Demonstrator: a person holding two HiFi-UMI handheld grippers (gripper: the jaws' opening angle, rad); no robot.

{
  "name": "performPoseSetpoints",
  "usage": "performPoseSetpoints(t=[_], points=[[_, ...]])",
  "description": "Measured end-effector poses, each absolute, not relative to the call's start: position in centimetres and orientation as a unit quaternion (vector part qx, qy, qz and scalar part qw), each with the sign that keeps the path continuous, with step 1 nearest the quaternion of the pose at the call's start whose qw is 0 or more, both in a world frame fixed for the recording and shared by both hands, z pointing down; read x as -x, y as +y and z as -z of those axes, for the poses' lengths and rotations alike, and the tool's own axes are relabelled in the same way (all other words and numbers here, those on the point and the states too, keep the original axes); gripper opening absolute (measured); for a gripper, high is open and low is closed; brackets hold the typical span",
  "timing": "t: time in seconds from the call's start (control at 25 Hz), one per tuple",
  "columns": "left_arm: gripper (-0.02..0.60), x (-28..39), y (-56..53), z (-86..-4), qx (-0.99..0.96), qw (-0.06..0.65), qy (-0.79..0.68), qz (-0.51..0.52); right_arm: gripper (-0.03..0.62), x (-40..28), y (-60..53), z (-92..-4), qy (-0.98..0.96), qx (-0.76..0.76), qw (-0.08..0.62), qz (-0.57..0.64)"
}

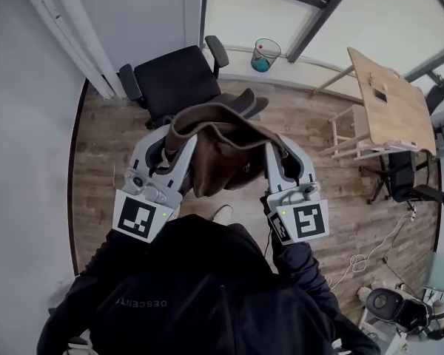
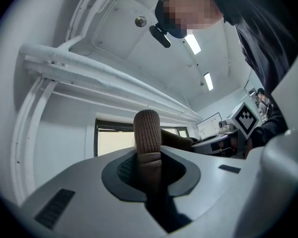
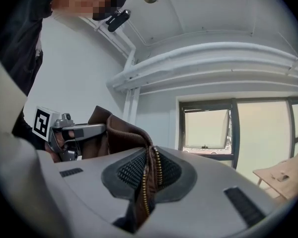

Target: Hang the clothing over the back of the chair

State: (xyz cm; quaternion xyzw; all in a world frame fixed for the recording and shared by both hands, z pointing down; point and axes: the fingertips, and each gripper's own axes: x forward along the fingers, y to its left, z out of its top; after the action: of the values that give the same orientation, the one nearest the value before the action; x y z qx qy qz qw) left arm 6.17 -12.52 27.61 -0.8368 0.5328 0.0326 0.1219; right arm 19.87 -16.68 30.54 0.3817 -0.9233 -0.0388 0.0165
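Observation:
A brown jacket (image 1: 220, 150) hangs between my two grippers, held up in front of the person. My left gripper (image 1: 176, 140) is shut on its ribbed knit edge (image 2: 147, 133). My right gripper (image 1: 275, 152) is shut on the zipper edge (image 3: 149, 180), with brass teeth showing between the jaws. Beyond the jacket stands a black office chair (image 1: 176, 80) with armrests, seen from above; part of it is hidden by the cloth. Both grippers point roughly level, towards the chair.
A wooden table (image 1: 388, 106) and a second dark chair (image 1: 401, 174) stand at the right. A wire bin (image 1: 265, 55) sits by the window wall. White pipes (image 1: 66, 35) run along the left wall. A cable (image 1: 362, 261) lies on the wooden floor.

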Motion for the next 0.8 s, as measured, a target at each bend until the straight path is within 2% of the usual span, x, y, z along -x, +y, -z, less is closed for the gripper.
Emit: performPoseSetpoints(t=[0.44, 0.8], points=[[0.064, -8.0, -13.7, -26.4, 0.770, 0.149, 0.620, -0.007, 0.041, -20.3, -21.0, -29.3, -0.957, -0.287, -0.002, 0.048], [0.064, -5.8, -18.9, -25.1, 0.756, 0.159, 0.635, -0.010, 0.041, -17.8, -26.6, -28.4, -0.962, -0.268, -0.009, 0.053]])
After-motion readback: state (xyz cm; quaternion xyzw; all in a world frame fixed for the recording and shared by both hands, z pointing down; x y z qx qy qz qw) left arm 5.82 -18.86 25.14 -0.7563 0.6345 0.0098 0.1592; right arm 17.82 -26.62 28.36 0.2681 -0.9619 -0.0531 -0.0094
